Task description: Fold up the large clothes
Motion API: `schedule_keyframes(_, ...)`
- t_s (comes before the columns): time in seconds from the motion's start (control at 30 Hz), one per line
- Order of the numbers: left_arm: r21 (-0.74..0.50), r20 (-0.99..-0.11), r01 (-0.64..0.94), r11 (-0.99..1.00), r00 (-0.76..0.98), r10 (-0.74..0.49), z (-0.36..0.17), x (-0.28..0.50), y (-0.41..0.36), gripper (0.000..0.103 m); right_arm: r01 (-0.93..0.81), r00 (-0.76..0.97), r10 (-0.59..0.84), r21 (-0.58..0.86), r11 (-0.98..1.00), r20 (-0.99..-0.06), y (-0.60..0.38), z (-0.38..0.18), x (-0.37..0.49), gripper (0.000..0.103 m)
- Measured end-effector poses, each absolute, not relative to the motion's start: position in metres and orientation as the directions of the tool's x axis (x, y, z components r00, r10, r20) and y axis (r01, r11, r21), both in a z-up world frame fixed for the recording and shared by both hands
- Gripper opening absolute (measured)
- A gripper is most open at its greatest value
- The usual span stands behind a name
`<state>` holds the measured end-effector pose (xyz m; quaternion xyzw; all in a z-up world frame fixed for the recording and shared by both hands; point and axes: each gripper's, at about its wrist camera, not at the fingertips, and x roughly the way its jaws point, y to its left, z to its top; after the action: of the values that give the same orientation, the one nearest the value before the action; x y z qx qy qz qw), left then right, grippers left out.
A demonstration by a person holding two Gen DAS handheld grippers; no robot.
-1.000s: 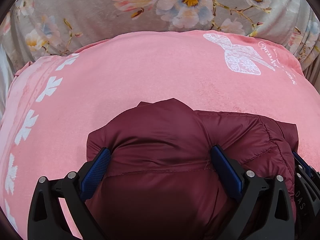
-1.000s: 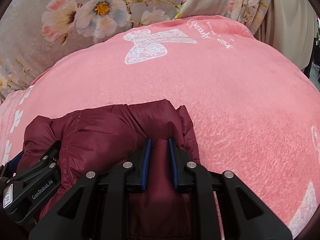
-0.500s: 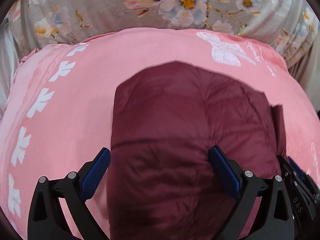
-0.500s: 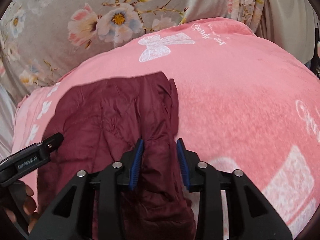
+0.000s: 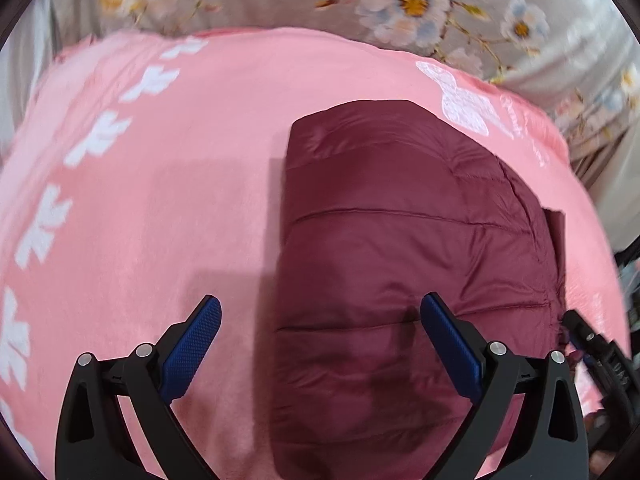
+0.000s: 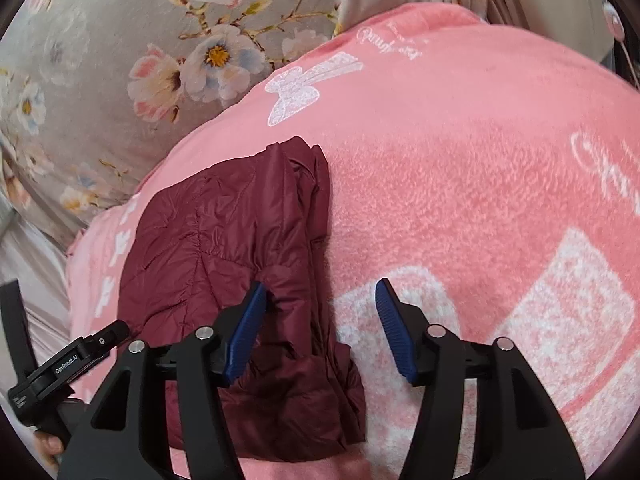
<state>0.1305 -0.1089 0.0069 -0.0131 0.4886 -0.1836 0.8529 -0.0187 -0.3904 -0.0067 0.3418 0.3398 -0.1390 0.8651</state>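
Observation:
A dark red quilted jacket [image 5: 400, 248] lies folded into a flat rectangle on a pink blanket [image 5: 160, 200]. It also shows in the right wrist view [image 6: 240, 240]. My left gripper [image 5: 320, 344] is open and empty, raised above the jacket's left near edge. My right gripper [image 6: 320, 332] is open and empty above the jacket's right near edge, where a folded strip [image 6: 312, 360] lies. The other gripper shows at each view's edge.
The pink blanket [image 6: 460, 200] has white butterfly and lettering prints and covers a bed. A grey floral sheet [image 5: 400, 0] lies behind it. Bare blanket stretches left of the jacket and to its right.
The jacket went from bunched up to laid out flat. My right gripper opened and let go of the fabric. Both grippers pulled back and up from the jacket.

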Motion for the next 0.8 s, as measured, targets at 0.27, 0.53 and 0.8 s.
schedule_keyframes(0.27, -0.317, -0.841, 0.319, 0.893, 0.34, -0.42, -0.017, 0.14, -0.113, 0.098, 0.435, 0.735, 0.11, 0.589, 0.681, -0.669, -0.395, -0.033, -0.001, 0.07)
schedule_keyframes(0.53, -0.303, -0.828, 0.353, 0.885, 0.362, -0.428, -0.02, 0.134, -0.133, 0.098, 0.378, 0.776, 0.095, 0.581, 0.721, -0.623, -0.386, -0.037, 0.01, 0.071)
schedule_keyframes(0.8, -0.263, -0.818, 0.376, 0.889, 0.402, -0.412, -0.024, 0.136, -0.139, 0.098, 0.289, 0.793, 0.19, 0.631, 0.72, -0.579, -0.388, -0.044, 0.016, 0.057)
